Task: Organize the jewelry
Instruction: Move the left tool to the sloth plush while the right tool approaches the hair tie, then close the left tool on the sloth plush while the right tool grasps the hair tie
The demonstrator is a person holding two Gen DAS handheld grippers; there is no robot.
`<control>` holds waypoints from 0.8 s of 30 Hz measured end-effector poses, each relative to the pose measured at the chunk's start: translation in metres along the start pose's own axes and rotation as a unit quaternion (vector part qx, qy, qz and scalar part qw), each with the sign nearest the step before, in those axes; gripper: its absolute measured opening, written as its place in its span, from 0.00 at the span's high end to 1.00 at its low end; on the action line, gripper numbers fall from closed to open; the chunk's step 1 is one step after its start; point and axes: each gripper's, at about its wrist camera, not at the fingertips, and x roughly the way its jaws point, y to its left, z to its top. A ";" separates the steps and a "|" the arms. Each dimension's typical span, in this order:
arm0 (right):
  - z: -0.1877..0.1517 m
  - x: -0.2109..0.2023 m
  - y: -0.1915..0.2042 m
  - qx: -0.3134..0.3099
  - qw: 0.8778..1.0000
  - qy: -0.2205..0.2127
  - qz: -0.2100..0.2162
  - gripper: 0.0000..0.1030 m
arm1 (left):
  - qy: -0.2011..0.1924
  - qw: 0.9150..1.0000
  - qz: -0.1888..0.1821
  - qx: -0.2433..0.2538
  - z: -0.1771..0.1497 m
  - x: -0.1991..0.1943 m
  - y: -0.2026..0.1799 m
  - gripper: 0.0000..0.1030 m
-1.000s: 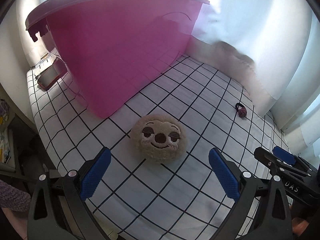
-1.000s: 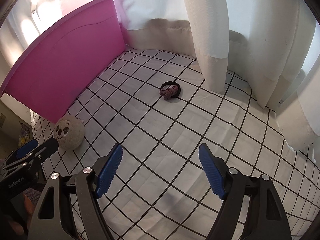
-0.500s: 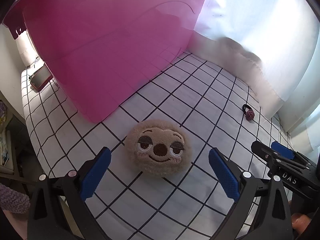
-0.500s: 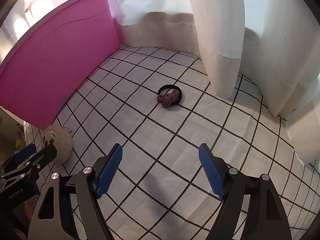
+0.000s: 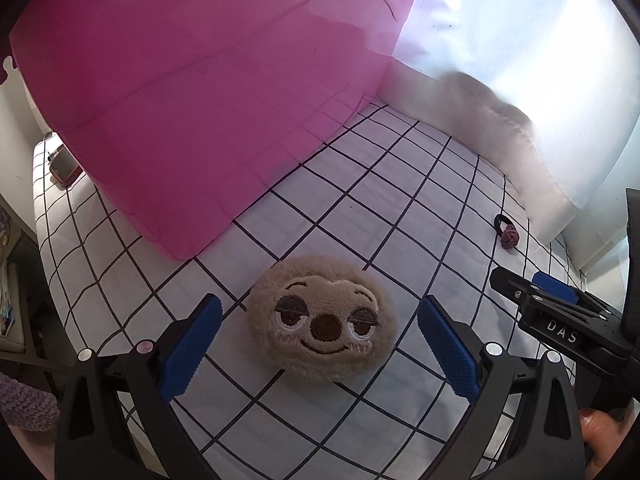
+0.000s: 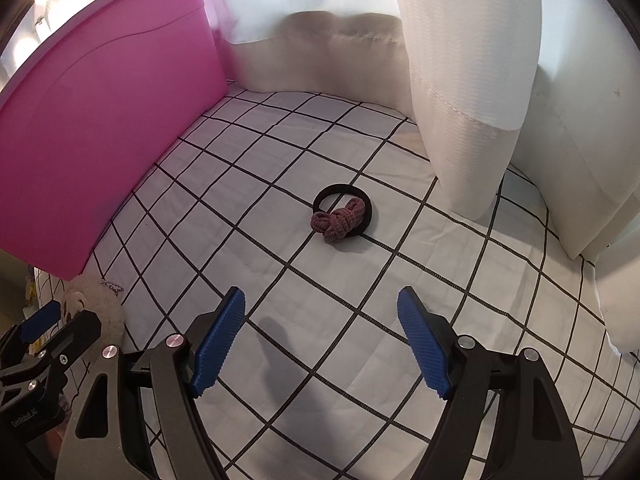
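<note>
A tan plush sloth-face charm (image 5: 322,328) lies on the white grid-patterned sheet (image 5: 380,216), and my left gripper (image 5: 320,320) hangs open over it with a blue pad on either side, not touching. In the right wrist view the same charm (image 6: 94,304) peeks out at the lower left with a small bead chain (image 6: 111,286). A black hair tie with a mauve knotted bow (image 6: 342,216) lies ahead of my right gripper (image 6: 320,316), which is open and empty. From the left wrist camera that hair tie (image 5: 507,233) shows far right.
A large pink plastic bin (image 5: 208,92) stands at the back left, close behind the plush. White curtains (image 6: 472,92) hang to the sheet at the back and right. A small orange-edged device (image 5: 64,168) lies left of the bin. My right gripper's body (image 5: 568,320) crosses the left view's right edge.
Both grippers have come forward and lower. The plush now sits between the left pads, and the hair tie has drawn nearer to the right gripper. Neither gripper's opening changed.
</note>
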 end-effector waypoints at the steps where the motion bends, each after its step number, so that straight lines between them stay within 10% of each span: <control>1: 0.002 0.001 0.001 -0.002 1.000 -0.002 -0.002 0.27 | -0.001 1.000 0.000 0.000 0.001 0.001 0.000 0.06; 24: 0.035 0.031 -0.001 -0.053 0.996 -0.044 -0.049 0.24 | 0.002 1.000 0.007 -0.002 0.009 0.023 -0.006 0.06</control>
